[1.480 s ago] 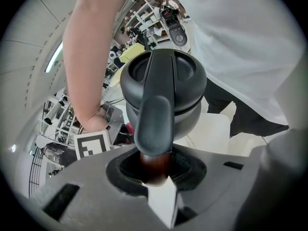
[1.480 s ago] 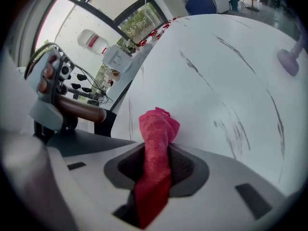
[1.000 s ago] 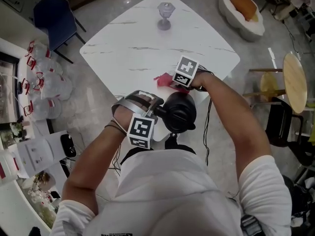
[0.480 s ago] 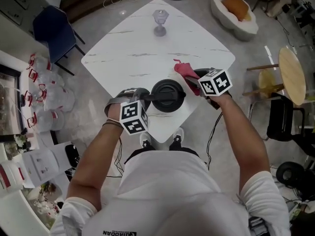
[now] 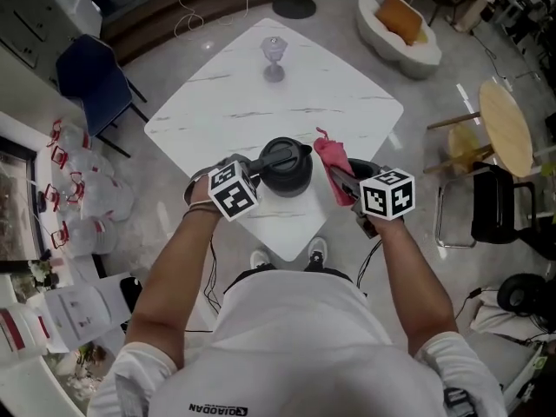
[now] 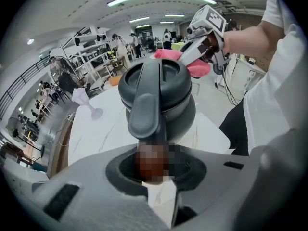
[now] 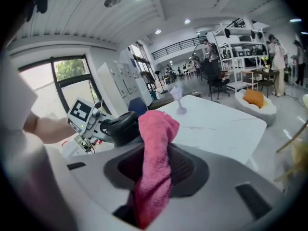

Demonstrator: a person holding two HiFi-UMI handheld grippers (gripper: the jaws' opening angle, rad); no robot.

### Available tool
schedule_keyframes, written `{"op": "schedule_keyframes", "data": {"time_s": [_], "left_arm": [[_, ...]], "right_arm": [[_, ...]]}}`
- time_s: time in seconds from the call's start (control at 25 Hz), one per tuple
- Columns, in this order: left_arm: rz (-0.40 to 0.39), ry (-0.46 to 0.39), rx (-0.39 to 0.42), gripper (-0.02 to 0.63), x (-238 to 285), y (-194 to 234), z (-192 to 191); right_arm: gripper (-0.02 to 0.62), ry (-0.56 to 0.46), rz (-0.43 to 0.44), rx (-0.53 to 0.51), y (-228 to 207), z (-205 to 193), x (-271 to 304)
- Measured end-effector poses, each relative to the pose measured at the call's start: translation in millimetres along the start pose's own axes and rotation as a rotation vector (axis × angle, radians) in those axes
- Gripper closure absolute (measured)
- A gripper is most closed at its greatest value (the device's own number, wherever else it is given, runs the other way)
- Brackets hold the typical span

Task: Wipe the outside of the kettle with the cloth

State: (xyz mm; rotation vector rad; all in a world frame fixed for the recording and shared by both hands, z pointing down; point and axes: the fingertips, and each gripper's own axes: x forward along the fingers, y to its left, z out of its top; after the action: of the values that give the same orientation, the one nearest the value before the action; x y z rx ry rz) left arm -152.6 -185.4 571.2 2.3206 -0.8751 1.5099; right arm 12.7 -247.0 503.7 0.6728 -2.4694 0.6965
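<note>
A black kettle (image 5: 285, 165) is over the near corner of the white marble table (image 5: 261, 94); whether it rests on the top I cannot tell. My left gripper (image 5: 256, 177) comes in from the kettle's left and is shut on its handle (image 6: 144, 110), which runs into the jaws (image 6: 154, 163). My right gripper (image 5: 341, 179) is just right of the kettle, shut on a pink cloth (image 5: 334, 163). The cloth (image 7: 154, 158) stands up out of the jaws (image 7: 150, 189), close beside the kettle's body (image 7: 122, 126). In the left gripper view the cloth (image 6: 190, 65) shows behind the lid.
A stemmed glass (image 5: 274, 56) stands at the table's far side. A blue chair (image 5: 91, 76) and several bottles (image 5: 78, 198) are on the left. A round wooden table (image 5: 508, 129) and a black chair (image 5: 495, 211) are on the right.
The right gripper lifted the pink cloth off the table and swung it round to the kettle's right side. The left gripper, with the kettle, shifted left and farther over the table.
</note>
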Motion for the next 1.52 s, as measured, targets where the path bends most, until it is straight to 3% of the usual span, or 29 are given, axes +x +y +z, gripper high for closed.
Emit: {"op": "schedule_keyframes", "data": {"time_s": [0.44, 0.64, 0.76, 0.8, 0.88, 1.04, 1.2, 1.36, 1.52], "left_arm": [[-0.055, 0.091, 0.091, 0.502, 4.5, -0.6, 12.7], [-0.023, 0.092, 0.111, 0.499, 4.9, -0.2, 12.2], [-0.003, 0.065, 0.133, 0.478, 2.1, 0.6, 12.8], [-0.005, 0.053, 0.146, 0.460, 0.6, 0.1, 12.7], [-0.019, 0.030, 0.167, 0.360, -2.1, -2.9, 11.6], [-0.013, -0.019, 0.162, 0.360, -13.5, -6.9, 1.0], [0.021, -0.130, 0.069, 0.360, -40.9, -14.5, -5.4], [0.013, -0.350, -0.166, 0.386, -78.0, -30.8, 2.6], [0.004, -0.577, -0.373, 0.520, -106.8, -56.5, 16.0]], "right_arm": [[0.454, -0.131, -0.092, 0.090, 40.1, -19.4, -35.4], [0.413, -0.148, -0.136, 0.118, 59.3, -36.2, -42.9], [0.452, -0.200, -0.141, 0.153, 73.3, -37.8, -49.1], [0.504, -0.230, -0.137, 0.155, 78.8, -35.7, -51.8], [0.534, -0.290, -0.131, 0.134, 89.0, -30.8, -56.4], [0.544, -0.329, -0.131, 0.155, 95.5, -31.9, -52.9], [0.543, -0.320, -0.120, 0.154, 102.3, -31.7, -53.5], [0.543, -0.323, -0.105, 0.122, 104.3, -27.0, -63.6], [0.541, -0.337, -0.072, 0.105, 104.0, -23.8, -83.2]]}}
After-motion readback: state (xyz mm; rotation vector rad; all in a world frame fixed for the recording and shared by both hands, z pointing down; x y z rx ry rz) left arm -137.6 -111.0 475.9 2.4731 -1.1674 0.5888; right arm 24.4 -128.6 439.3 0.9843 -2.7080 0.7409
